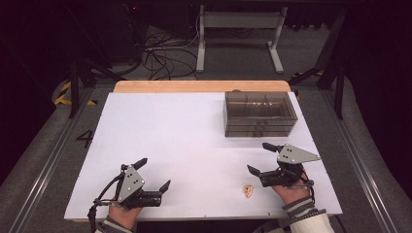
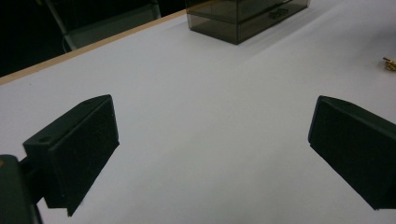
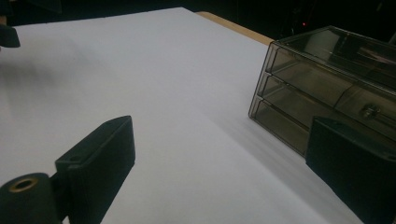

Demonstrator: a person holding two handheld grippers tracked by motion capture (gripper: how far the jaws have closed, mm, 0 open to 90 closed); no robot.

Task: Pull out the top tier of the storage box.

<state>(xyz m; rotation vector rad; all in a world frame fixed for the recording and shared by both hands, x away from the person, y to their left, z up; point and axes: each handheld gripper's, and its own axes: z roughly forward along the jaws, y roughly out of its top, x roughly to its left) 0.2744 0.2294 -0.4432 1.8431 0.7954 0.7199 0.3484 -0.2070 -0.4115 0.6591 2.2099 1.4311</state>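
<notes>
A smoky transparent drawer box stands at the back right of the white table top; its stacked drawers face me and it shows far off in the left gripper view. A small gold-coloured object lies near the front edge, just left of my right gripper, and shows at the right edge in the left gripper view. My right gripper is open and empty. My left gripper rests open at the front left, its jaws wide apart over bare table.
A wooden strip runs along the table's far edge. Beyond it stand a white table frame and loose cables on the floor. Rails run along both sides of the table.
</notes>
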